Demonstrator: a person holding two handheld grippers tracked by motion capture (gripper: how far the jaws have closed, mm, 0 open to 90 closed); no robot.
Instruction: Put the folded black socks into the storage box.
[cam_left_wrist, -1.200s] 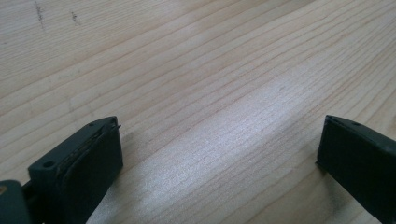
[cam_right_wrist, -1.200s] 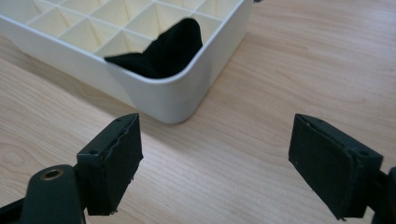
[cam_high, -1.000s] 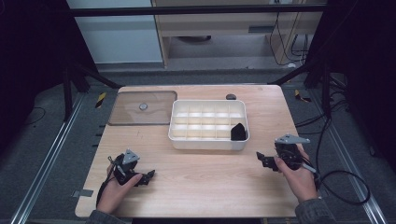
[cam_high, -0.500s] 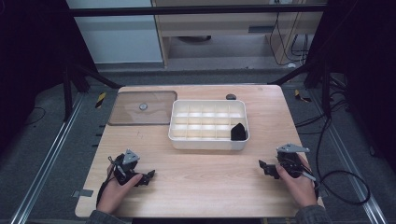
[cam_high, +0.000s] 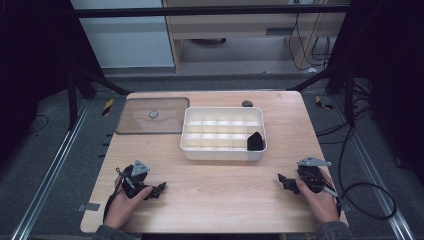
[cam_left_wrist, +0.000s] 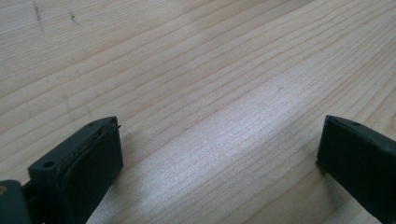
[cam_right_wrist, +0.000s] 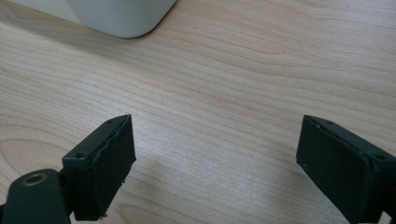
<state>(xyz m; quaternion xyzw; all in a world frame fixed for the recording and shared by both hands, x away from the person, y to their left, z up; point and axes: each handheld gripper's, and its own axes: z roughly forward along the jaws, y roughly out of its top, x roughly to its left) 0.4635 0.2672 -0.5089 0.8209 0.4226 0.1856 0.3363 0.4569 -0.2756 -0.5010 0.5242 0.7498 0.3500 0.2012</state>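
Resting low near the bench's (cam_high: 220, 200) front edge, both tools sit idle: left gripper (cam_high: 159, 189) and right gripper (cam_high: 283, 181) each have jaws spread wide, holding nothing, bare wood between them in both gripper views. The white divided tray (cam_high: 223, 152) stands mid-bench, well apart from either; a dark black item (cam_high: 255, 141) lies in its front right compartment. The clear lid (cam_high: 150, 129) lies flat just left of the tray.

Risk, as judged: a reach for the black item from the right could catch the tray's rim and shove the light tray along the bench.

Against one second earlier, the right gripper has dropped lower and nearer the person; the left is unmoved.
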